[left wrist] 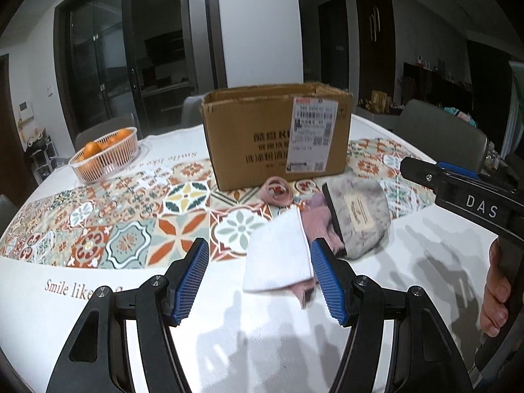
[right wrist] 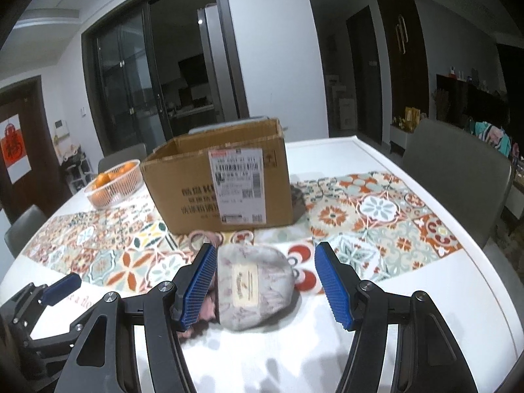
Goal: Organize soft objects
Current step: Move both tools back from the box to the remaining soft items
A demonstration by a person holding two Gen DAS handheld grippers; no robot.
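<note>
Closing your open right tool (right wrist: 265, 286) now risks snagging the pink cloth (right wrist: 205, 309) under the grey hat (right wrist: 253, 290). Your left tool (left wrist: 258, 283), also open, crowds the white cloth (left wrist: 278, 255) on the table (left wrist: 425, 245) before the box (left wrist: 275, 137).

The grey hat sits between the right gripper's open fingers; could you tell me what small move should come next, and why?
Probably close the right gripper on the grey hat. Its jaws are open with the hat between them, one blue pad beside the hat's edge, and the open cardboard box waits just behind.
</note>
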